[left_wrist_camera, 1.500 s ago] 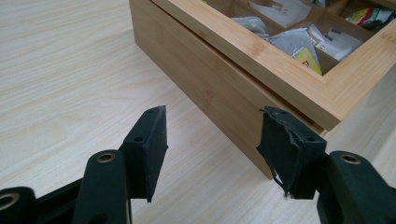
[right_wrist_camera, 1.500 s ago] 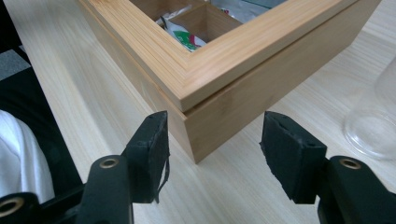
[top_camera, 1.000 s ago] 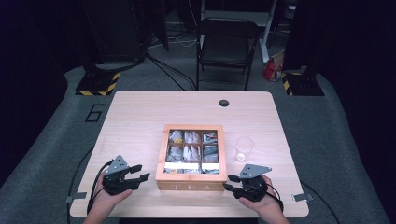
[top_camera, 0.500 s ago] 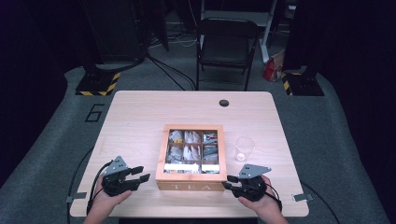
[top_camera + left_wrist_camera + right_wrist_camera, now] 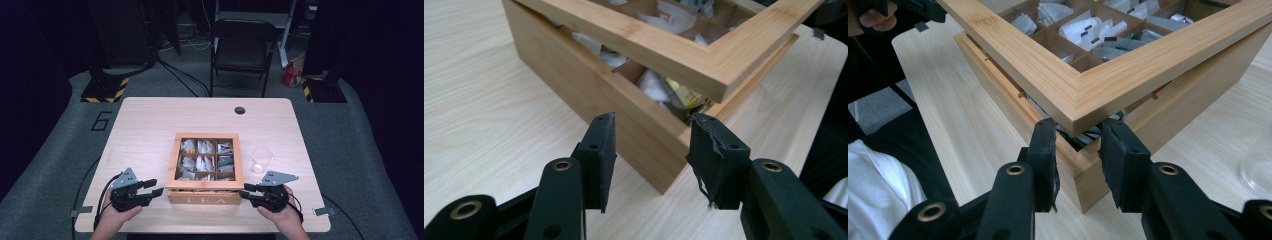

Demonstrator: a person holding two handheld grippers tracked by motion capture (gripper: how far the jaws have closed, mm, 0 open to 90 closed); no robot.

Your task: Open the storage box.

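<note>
A wooden tea box (image 5: pixel 204 199) marked TEA stands at the table's front middle, with tea bags (image 5: pixel 1083 30) in its compartments. Its framed lid (image 5: pixel 1148 60) is raised a little off the base (image 5: pixel 574 75) at the front. My left gripper (image 5: pixel 154 188) is at the front left corner. Its jaws have just been closing, and in the left gripper view they (image 5: pixel 655 120) clasp the corner of the base. My right gripper (image 5: pixel 244 191) is at the front right corner. Its jaws have also just been closing, and they (image 5: pixel 1079 125) pinch the lid's corner.
A clear plastic cup (image 5: pixel 261 159) stands just right of the box, close to my right gripper. The table (image 5: pixel 150 125) has a round cable hole (image 5: pixel 240 110) near its far edge. A black folding chair (image 5: pixel 243 50) stands beyond the table.
Both grippers stay at the box's front corners, and their jaws look slightly narrower than before. Neither hand has shifted noticeably.
</note>
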